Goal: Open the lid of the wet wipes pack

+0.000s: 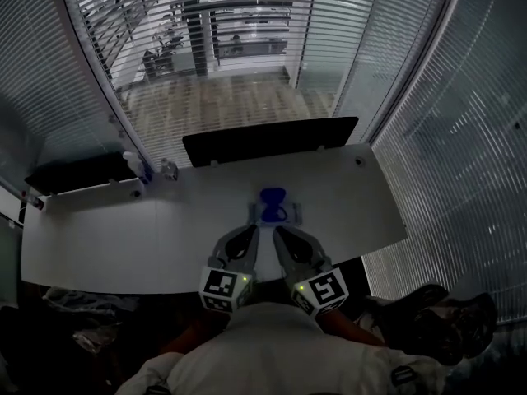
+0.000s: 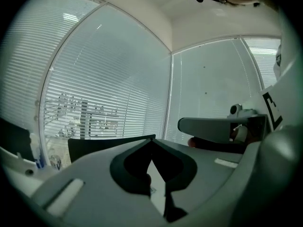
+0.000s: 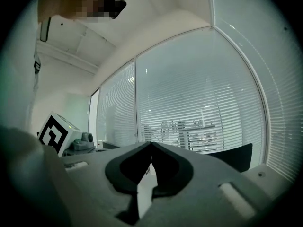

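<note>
Only the head view shows the wet wipes pack with a blue plastic lid (image 1: 273,206), lying mid-way across the white rectangular table (image 1: 107,237), just ahead of the tips of the left gripper (image 1: 251,232) and right gripper (image 1: 279,232), which sit side by side. Each gripper view looks level past its own grey jaws, pressed together on nothing, toward slatted window blinds (image 3: 203,103). Bare tabletop lies either side of the pack, and a black panel (image 1: 270,138) lines the far edge.
</note>
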A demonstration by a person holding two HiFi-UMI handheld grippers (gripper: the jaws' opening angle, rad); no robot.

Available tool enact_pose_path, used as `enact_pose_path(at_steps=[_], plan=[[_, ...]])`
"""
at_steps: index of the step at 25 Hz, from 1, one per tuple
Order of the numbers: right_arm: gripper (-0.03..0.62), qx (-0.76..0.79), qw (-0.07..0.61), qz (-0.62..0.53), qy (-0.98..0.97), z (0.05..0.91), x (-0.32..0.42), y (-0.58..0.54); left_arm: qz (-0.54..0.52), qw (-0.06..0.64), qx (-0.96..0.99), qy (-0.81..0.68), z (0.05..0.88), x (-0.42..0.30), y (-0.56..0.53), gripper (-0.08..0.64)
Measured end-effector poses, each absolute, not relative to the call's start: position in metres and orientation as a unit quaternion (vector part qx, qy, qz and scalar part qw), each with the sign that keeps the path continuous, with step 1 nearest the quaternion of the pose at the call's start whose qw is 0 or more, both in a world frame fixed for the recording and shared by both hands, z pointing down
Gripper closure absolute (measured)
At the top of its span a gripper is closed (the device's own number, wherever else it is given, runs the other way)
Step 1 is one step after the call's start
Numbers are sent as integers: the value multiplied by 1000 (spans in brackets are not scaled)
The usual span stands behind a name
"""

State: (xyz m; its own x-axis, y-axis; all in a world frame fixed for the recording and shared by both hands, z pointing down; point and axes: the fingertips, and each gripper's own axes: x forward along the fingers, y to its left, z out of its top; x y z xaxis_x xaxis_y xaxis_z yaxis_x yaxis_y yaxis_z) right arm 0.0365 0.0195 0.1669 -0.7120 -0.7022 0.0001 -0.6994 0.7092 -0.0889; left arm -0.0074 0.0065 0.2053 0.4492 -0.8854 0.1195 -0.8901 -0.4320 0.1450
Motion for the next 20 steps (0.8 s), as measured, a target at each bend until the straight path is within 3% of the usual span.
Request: enact_pose_path(at_steps=[20], plan=[[592,-390,14,-31,920,165,69,41,7,93,833,-545,198,12,32,558]])
